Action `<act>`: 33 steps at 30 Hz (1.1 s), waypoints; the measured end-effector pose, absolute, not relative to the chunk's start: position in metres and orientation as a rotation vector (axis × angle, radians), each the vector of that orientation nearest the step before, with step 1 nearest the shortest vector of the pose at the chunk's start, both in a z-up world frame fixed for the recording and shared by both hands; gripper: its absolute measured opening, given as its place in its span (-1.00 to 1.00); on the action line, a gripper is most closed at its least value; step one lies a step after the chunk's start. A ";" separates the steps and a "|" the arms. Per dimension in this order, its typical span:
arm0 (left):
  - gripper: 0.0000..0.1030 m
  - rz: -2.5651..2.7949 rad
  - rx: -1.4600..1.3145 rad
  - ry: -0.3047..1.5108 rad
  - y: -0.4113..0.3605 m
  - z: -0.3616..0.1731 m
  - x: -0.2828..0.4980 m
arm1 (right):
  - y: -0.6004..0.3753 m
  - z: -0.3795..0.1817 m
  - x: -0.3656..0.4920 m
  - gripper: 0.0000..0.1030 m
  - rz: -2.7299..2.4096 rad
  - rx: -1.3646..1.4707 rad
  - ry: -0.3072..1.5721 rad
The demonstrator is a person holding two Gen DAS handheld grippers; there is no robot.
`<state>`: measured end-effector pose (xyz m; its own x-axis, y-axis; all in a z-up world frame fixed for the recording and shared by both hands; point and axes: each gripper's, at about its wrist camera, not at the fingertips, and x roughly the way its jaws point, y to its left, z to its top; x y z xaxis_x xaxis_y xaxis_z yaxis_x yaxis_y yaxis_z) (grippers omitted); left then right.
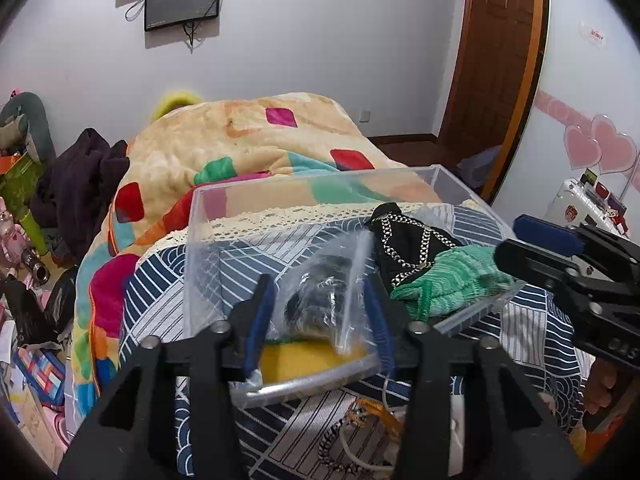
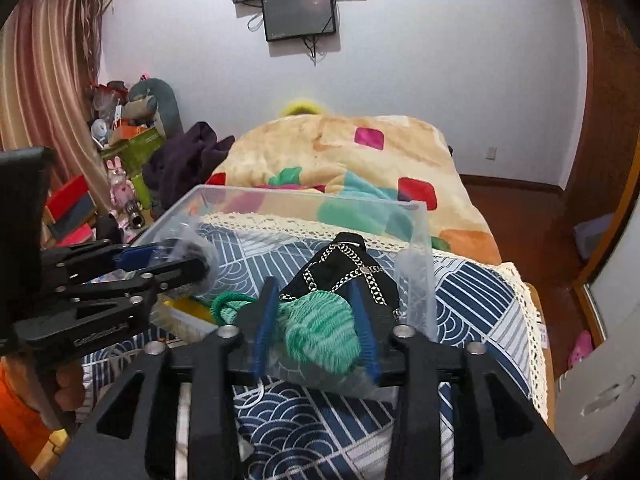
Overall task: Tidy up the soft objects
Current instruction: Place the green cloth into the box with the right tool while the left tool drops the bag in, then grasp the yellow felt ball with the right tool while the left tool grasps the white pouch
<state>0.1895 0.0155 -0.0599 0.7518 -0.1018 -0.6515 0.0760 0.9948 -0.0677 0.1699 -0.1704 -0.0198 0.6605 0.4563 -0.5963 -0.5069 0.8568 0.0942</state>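
Observation:
A clear plastic box [image 1: 208, 216] stands on the bed; it also shows in the right wrist view [image 2: 280, 194]. My left gripper [image 1: 320, 296] is shut on a clear bag holding a dark item [image 1: 320, 300], at the box's near left edge; it also shows in the right wrist view [image 2: 196, 264]. A yellow sponge [image 1: 304, 360] lies below the bag. My right gripper [image 2: 316, 304] has its fingers on either side of a green knitted item [image 2: 324, 332] in the box. A black pouch with chain trim [image 2: 348, 268] lies behind it. The right gripper also shows in the left wrist view [image 1: 532, 248].
A blue-white patterned bedspread [image 2: 472, 304] with lace edge covers the bed's near part, a colourful blanket [image 1: 240, 140] the far part. Clutter, toys and dark clothes [image 1: 80, 176] fill the left. A wooden door [image 1: 496, 48] stands at right. Cords and bracelets [image 1: 360, 432] lie near.

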 end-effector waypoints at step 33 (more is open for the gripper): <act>0.47 -0.161 -0.043 0.691 -0.016 -0.082 0.075 | -0.198 -0.060 0.083 0.53 0.527 -0.083 0.650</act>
